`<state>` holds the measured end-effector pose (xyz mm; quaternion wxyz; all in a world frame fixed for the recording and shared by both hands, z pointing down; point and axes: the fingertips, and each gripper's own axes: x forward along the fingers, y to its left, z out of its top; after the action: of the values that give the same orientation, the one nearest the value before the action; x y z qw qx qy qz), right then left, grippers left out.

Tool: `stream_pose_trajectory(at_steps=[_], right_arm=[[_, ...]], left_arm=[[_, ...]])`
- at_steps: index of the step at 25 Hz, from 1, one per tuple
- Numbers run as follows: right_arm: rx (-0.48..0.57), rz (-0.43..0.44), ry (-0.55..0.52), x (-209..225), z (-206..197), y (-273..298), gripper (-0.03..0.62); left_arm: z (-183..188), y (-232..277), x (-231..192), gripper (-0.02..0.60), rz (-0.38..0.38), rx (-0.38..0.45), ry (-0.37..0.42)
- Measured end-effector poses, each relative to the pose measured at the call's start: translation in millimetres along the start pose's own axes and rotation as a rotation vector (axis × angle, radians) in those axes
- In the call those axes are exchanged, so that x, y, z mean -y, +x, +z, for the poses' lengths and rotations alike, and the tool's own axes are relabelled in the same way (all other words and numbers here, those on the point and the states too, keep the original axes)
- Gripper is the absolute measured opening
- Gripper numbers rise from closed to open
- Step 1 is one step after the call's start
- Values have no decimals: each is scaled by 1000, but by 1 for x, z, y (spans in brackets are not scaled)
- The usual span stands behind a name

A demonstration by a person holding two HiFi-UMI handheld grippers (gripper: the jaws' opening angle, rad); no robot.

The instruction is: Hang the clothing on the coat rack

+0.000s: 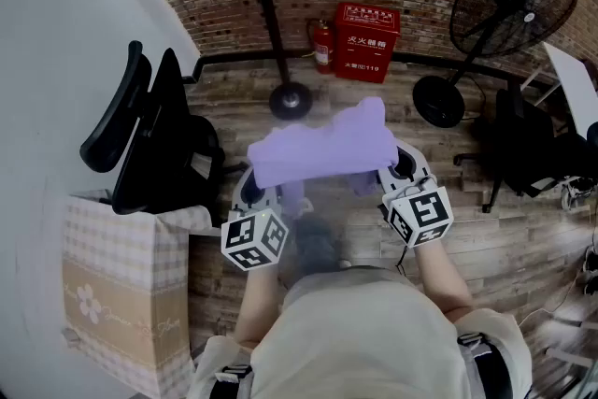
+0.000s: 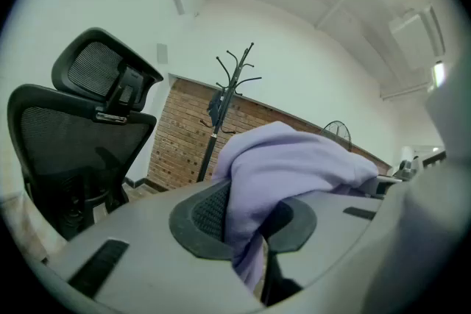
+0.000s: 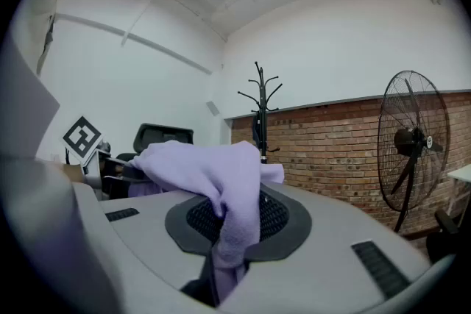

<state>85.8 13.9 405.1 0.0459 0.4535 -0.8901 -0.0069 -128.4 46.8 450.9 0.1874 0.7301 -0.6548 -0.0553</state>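
A lilac garment [image 1: 322, 148] is stretched between my two grippers above the wooden floor. My left gripper [image 1: 260, 190] is shut on its left end, and the cloth [image 2: 283, 165] is pinched between the jaws and bunches over them. My right gripper [image 1: 402, 168] is shut on the right end, where the fabric [image 3: 228, 187] drapes over the dark pads. The black coat rack [image 1: 269, 9] stands ahead by the brick wall, with a dark item hanging near its top. The rack [image 2: 229, 95] shows in the left gripper view, and the rack [image 3: 261, 110] also in the right gripper view.
A black office chair [image 1: 149, 135] stands at the left, with a checked paper bag [image 1: 121, 285] below it. A red fire-equipment box [image 1: 367, 40] and an extinguisher [image 1: 323, 47] sit by the wall. A large floor fan [image 1: 505, 9] and another chair [image 1: 537, 154] occupy the right.
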Motion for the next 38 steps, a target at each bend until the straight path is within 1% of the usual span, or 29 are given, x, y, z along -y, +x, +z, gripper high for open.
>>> stream_pose_trajectory(at_steps=[4,7,11,22,31,38], right_arm=[[10,-7,-1,-10,2,-31,48],[26,-4,-13,-14,9,-43,48],[49,-5,-13,-15,16,-50,48],[53,7,1,-13,19,-66,48],[57,-7,33,-1,16,-69,48],[68,-7,34,12,18,-44,49]], left_arm=[[-5,-29,12,51,-10,0,17],[-3,-41,19,51,-17,3,15],[2,-49,24,51,-17,11,21],[8,-61,39,51,-10,29,20],[10,-53,50,51,-27,35,20],[19,-26,45,51,-38,51,11]])
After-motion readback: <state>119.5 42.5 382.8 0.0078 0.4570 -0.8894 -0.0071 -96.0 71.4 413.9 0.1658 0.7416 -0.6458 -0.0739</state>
